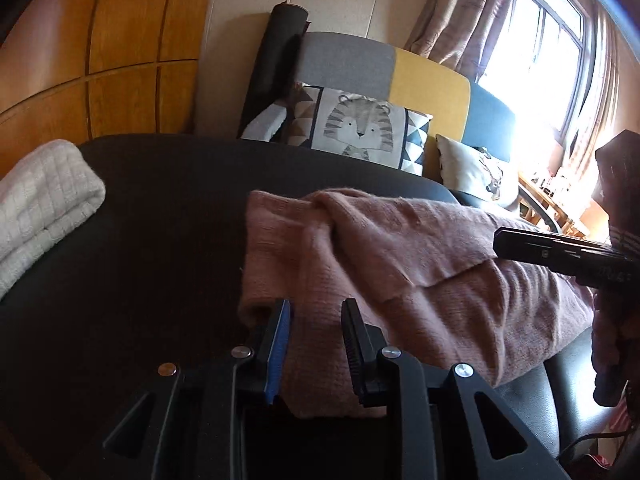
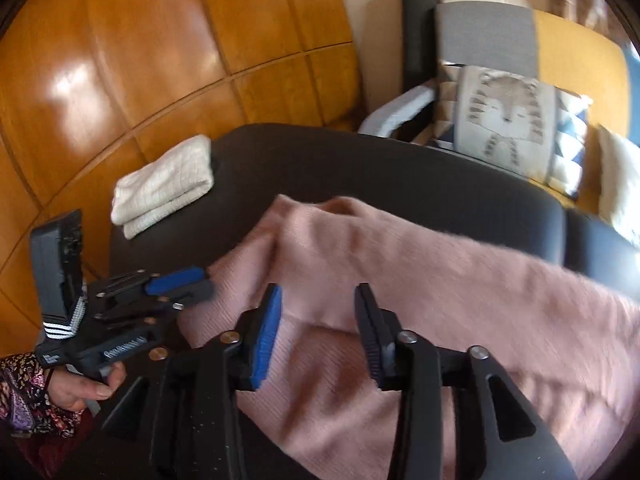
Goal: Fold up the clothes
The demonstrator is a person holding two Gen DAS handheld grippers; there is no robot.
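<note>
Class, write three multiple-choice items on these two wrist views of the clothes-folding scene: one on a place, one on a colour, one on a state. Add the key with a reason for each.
1. Where does the folded white knitted cloth lie?
A. on the left end of the dark padded surface
B. on the sofa with the cushions
C. on top of the pink garment

2. What colour is the fuzzy knitted garment under the grippers?
A. grey
B. pink
C. yellow

3. How does the right gripper stand?
A. shut on the white cloth
B. shut on nothing
C. open over the pink garment

Key: 1 A, it sits at the surface's left edge, apart from the pink garment. 2 B, both views show it pink. 3 C, its jaws are spread with pink knit visible between them; the left gripper is open likewise.
</note>
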